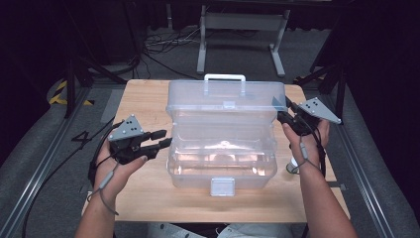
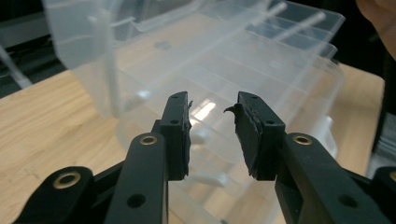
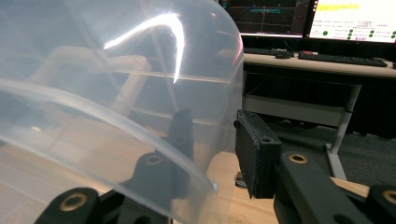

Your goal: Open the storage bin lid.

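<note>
left gripper jaws part open, holding nothing, mid-left beside the clear box; right gripper jaws straddle its lid edge, grip unclear

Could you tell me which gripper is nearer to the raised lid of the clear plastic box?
Right. The right gripper sits at the lid's right edge, the lid wall between its jaws. The left gripper hangs beside the box's lower left side, jaws apart with nothing between them.

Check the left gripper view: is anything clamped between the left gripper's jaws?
No. The left gripper has a clear gap between its jaws, with the clear plastic box lying beyond them, untouched by the pads.
</note>
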The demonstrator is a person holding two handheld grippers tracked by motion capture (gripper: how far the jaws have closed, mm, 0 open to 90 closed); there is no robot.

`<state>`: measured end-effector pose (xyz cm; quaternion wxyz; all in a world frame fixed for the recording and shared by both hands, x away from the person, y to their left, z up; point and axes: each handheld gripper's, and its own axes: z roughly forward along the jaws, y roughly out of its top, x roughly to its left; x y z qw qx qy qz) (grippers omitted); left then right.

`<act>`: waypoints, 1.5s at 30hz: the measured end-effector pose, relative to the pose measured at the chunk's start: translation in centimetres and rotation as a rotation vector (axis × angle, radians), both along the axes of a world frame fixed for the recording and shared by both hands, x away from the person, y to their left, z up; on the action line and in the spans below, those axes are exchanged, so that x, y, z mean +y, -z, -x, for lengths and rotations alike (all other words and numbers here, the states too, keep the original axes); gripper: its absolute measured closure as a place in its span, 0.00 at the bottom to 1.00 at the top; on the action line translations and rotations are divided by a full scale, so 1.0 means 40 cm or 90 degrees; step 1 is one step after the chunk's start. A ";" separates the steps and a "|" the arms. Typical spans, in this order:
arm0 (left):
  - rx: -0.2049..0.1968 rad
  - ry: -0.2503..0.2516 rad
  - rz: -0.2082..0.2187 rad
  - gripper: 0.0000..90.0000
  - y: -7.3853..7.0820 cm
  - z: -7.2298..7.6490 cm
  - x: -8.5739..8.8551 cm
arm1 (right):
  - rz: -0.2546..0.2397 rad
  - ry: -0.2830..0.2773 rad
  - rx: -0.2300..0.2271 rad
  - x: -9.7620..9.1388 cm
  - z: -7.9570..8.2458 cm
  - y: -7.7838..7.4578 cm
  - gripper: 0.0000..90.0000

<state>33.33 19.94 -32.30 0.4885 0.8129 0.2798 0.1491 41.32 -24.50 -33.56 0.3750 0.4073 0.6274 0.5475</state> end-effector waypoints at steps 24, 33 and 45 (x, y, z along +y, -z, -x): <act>0.110 0.139 -0.081 0.69 0.169 0.021 -0.069 | 0.007 0.016 0.004 0.011 -0.025 -0.019 0.75; 0.132 0.136 -0.083 0.70 0.196 0.011 -0.077 | 0.002 0.031 -0.010 0.019 -0.032 -0.026 0.71; 0.145 0.145 -0.086 0.71 0.211 0.009 -0.096 | -0.003 0.048 -0.004 0.025 -0.036 -0.031 0.69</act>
